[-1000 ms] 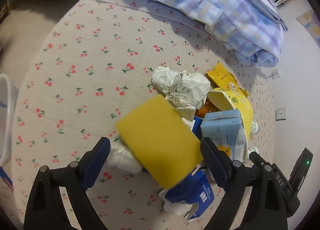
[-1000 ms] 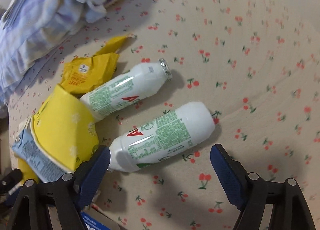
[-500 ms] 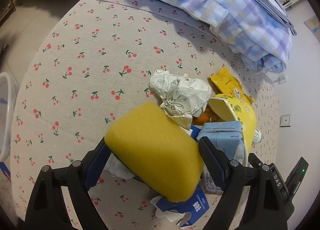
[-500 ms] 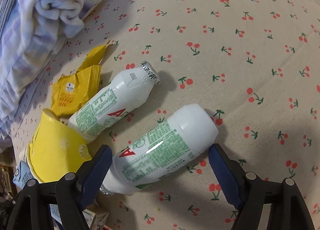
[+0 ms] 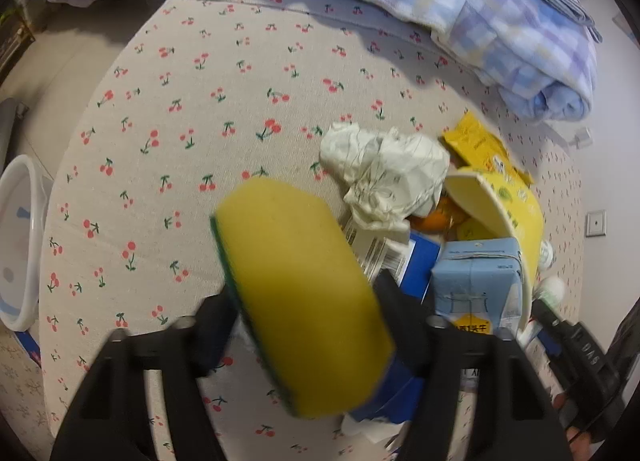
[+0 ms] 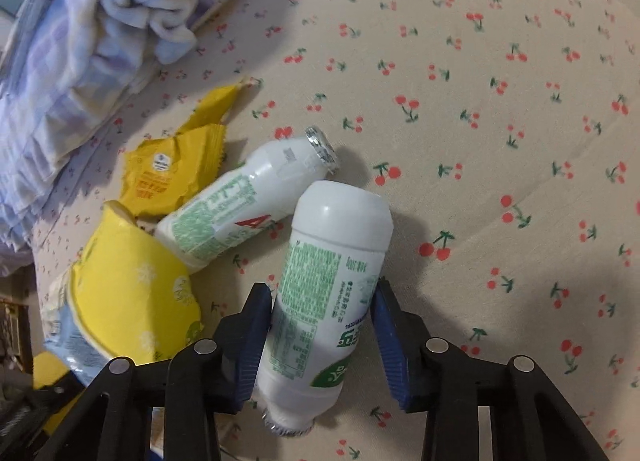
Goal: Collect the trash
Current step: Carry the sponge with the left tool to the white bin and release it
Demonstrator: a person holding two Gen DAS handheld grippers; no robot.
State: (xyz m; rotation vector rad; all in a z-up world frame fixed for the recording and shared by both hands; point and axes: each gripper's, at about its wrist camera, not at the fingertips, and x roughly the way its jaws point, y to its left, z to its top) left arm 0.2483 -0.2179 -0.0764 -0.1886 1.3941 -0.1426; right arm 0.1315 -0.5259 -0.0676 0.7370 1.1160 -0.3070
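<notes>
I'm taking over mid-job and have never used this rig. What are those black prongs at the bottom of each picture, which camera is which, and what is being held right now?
The prongs are handheld two-finger grippers, one per hand, each carrying a fisheye camera looking along its fingers. In the left wrist view, the left gripper is shut on a yellow sponge. Behind it on the cherry-print cloth lie crumpled paper, a yellow cup and a blue carton. In the right wrist view, the right gripper is shut on a white bottle; a second bottle and a yellow wrapper lie beside it.
</notes>
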